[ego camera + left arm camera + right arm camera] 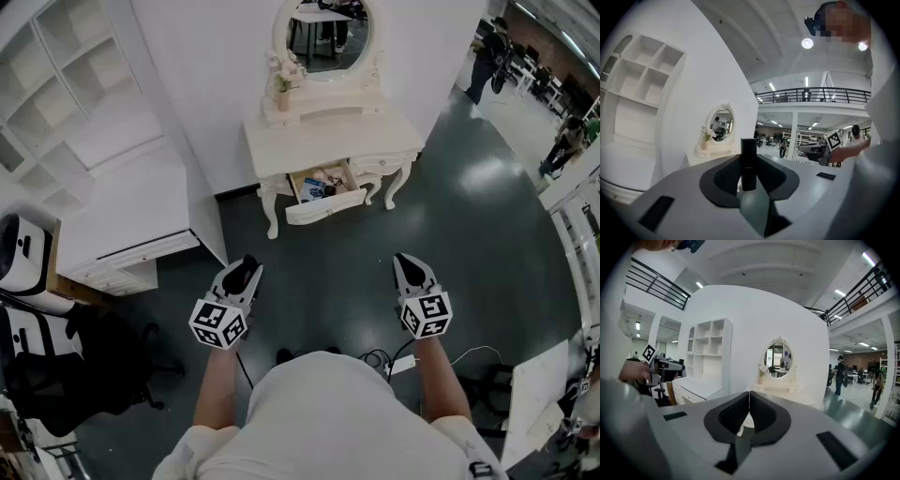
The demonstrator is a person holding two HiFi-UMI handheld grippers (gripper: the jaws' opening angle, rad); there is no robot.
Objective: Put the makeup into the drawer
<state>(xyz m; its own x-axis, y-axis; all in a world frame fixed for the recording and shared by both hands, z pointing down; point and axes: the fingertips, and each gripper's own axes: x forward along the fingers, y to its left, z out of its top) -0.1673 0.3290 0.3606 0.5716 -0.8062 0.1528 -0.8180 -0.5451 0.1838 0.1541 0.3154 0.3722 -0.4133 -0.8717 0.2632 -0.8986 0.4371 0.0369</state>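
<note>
My left claw [243,273]: pinching a dark makeup tube [748,161]! Jaws clamped on its lower part, tube upright between the pads, its top poking above them.
My right claw [411,270]: jaws pressed together, nothing between them, level with the left one and well apart from it.
Tube versus drawer: it's up in my left claw over the dark floor [323,248], well short of the drawer.
Drawer [330,205]: open under the white dressing table [309,142], with small items inside that I can't identify.
Further out: oval mirror [328,33] on the tabletop, flower vase [283,94] beside it, white shelf unit [66,112] to my left.
</note>
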